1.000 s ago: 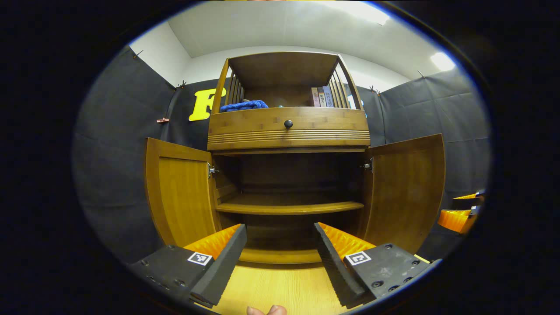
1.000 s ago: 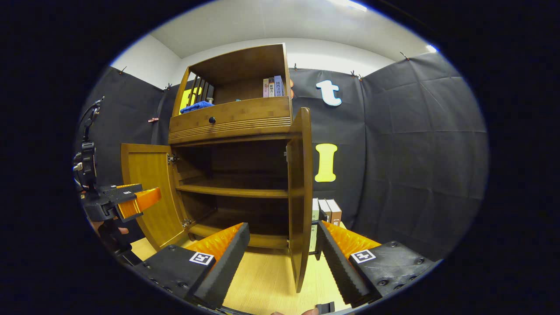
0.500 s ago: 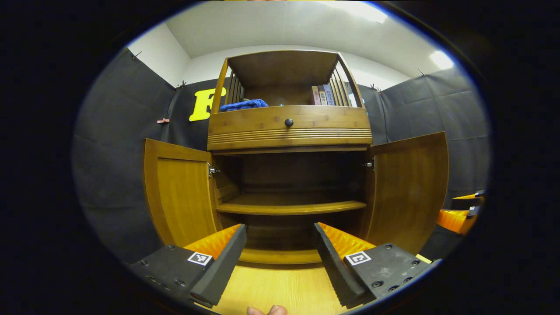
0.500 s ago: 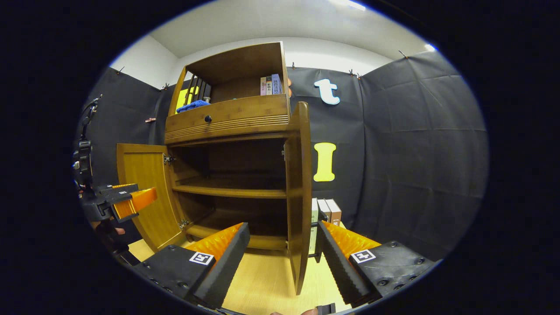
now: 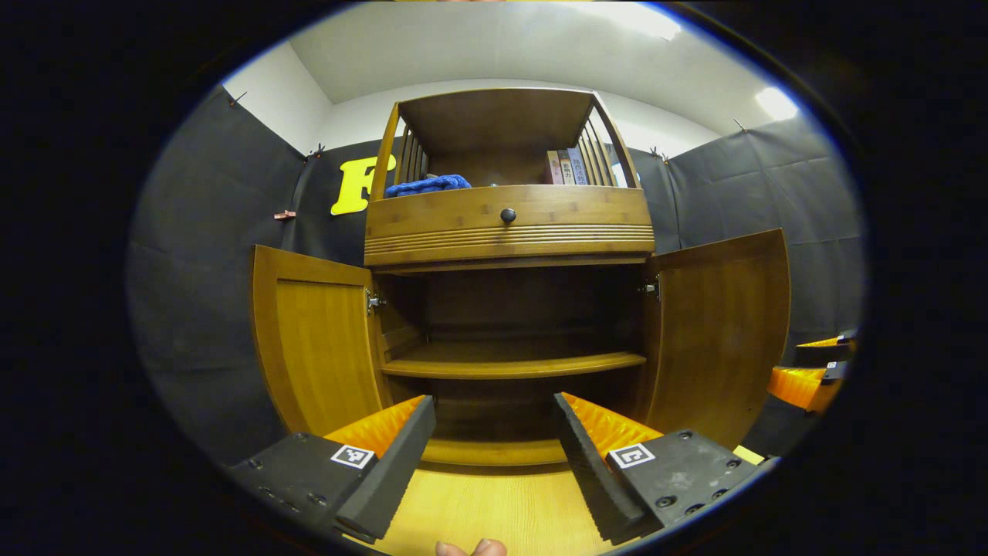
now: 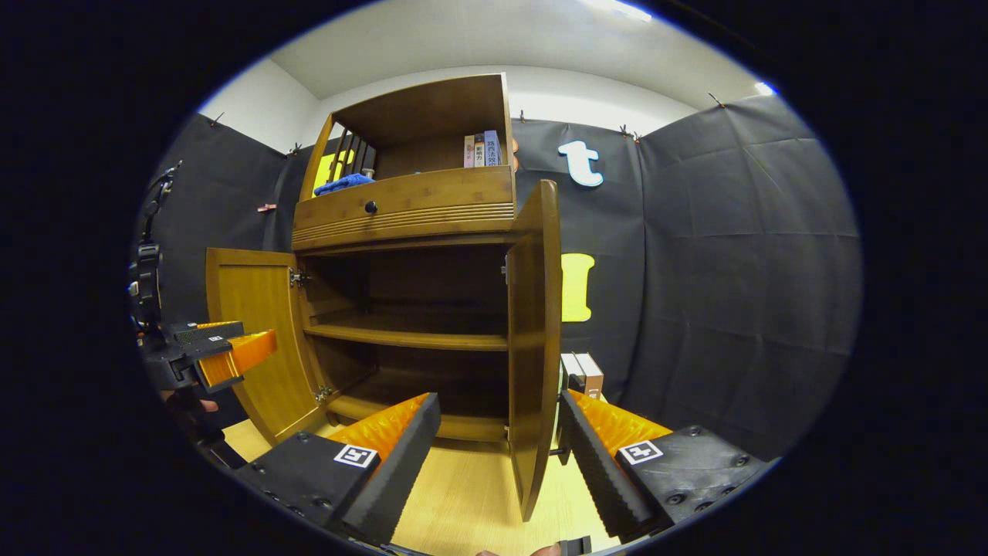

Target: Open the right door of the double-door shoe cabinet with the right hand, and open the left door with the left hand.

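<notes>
The wooden shoe cabinet (image 5: 509, 232) stands straight ahead with both lower doors swung open. In the left gripper view the left door (image 5: 316, 347) hangs open on the left and the right door (image 5: 722, 332) on the right. My left gripper (image 5: 494, 463) is open in front of the bare shelves, holding nothing. In the right gripper view the right door (image 6: 532, 347) is seen edge-on, its free edge between the spread fingers of my open right gripper (image 6: 498, 463), close to the right finger (image 6: 594, 448). The left gripper (image 6: 231, 344) hovers by the left door (image 6: 247, 332).
Above the doors is a drawer with a dark knob (image 5: 507, 215). The top shelf holds a blue cloth (image 5: 428, 185) and a few books (image 5: 567, 166). More books (image 6: 583, 374) stand on the floor right of the cabinet. The floor (image 5: 494, 510) is light wood. My right gripper (image 5: 810, 371) sits at the far right.
The right door has swung slightly wider and now hides more of the wall behind it in the right gripper view. The left gripper and left door have barely moved.
</notes>
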A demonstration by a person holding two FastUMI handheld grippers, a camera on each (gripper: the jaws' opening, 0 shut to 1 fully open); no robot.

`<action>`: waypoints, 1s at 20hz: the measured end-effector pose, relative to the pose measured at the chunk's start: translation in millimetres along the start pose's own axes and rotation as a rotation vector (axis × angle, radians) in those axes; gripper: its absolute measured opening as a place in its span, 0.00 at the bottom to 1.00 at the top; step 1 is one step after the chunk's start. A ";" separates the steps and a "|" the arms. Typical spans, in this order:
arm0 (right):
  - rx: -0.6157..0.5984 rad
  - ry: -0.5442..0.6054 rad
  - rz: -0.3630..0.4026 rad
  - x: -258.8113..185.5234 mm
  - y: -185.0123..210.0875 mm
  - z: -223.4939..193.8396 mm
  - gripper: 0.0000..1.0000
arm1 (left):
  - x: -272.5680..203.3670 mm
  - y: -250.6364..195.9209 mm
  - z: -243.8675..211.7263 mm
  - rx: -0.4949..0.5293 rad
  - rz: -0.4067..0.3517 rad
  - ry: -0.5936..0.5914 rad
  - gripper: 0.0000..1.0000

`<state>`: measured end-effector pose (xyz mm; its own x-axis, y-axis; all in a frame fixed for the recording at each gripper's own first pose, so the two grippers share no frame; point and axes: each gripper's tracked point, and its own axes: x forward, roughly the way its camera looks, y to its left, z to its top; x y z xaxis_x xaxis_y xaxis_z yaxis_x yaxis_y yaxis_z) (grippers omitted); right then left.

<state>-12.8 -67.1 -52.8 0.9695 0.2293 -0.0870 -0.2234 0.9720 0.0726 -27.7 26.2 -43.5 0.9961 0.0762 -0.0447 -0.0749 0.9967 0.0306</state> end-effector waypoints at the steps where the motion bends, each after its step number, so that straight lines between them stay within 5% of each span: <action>1: -0.001 0.001 -0.001 -0.8 -0.6 -1.3 0.98 | -0.8 -0.2 -0.5 -0.001 -0.001 0.000 0.97; 20: -0.005 0.006 -0.001 -7.5 -2.4 -3.4 0.98 | -4.5 -4.8 0.0 -0.001 -0.013 0.002 0.97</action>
<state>-19.9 -71.0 -55.7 0.9692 0.2282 -0.0930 -0.2226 0.9726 0.0674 -31.8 21.0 -43.4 0.9969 0.0631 -0.0466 -0.0618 0.9977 0.0289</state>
